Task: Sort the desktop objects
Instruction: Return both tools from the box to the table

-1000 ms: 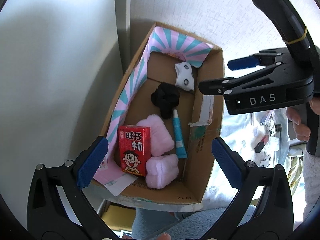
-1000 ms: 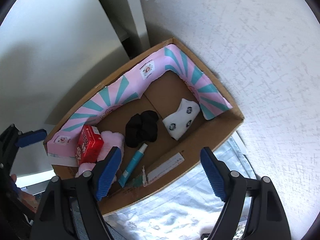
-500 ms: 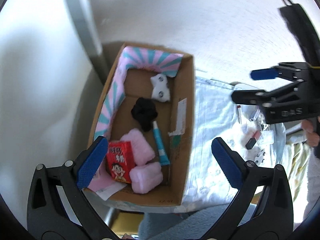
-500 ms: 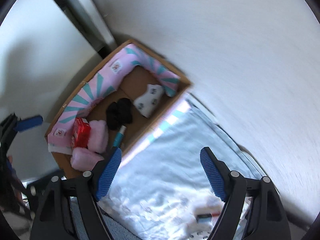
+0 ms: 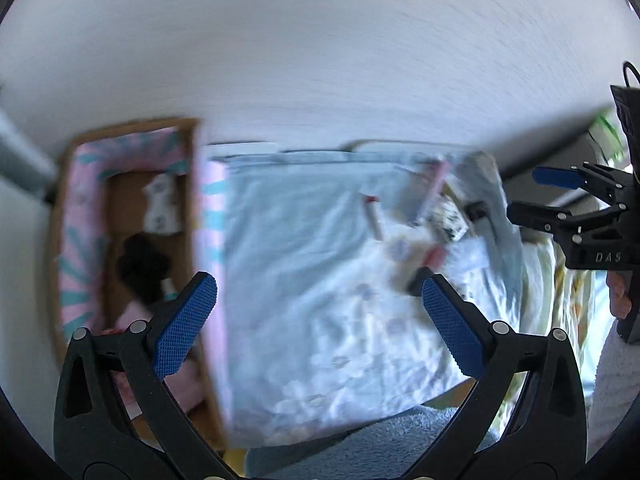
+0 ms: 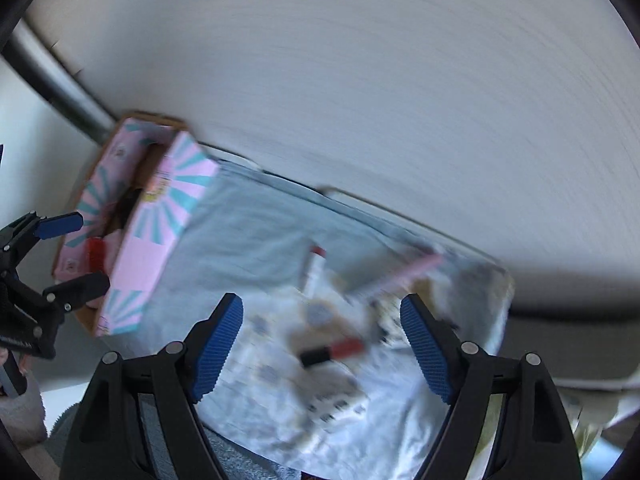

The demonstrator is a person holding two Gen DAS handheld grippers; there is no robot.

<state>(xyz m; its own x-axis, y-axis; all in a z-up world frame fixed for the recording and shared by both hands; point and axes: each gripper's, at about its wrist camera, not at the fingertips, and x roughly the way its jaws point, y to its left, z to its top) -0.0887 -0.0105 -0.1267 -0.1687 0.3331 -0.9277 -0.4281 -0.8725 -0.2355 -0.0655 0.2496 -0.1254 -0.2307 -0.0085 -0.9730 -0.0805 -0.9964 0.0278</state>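
A: Left gripper [image 5: 320, 316] wide, empty; cardboard box [image 5: 192, 216] at its left, contents visible.
B: Right gripper [image 6: 322, 344] wide, empty; only here red-black lipstick [image 6: 332, 351] lies between its fingers.

White textured wall [image 6: 400, 80] fills the top half. Dark post [image 6: 60, 80] at left. Pale blue cloth [image 5: 300, 260] over the desk, probably; motion blur. Soft daylight.

Red-black lipstick [image 6: 332, 351] lying flat on pale cloth [image 6: 256, 240], blurred.
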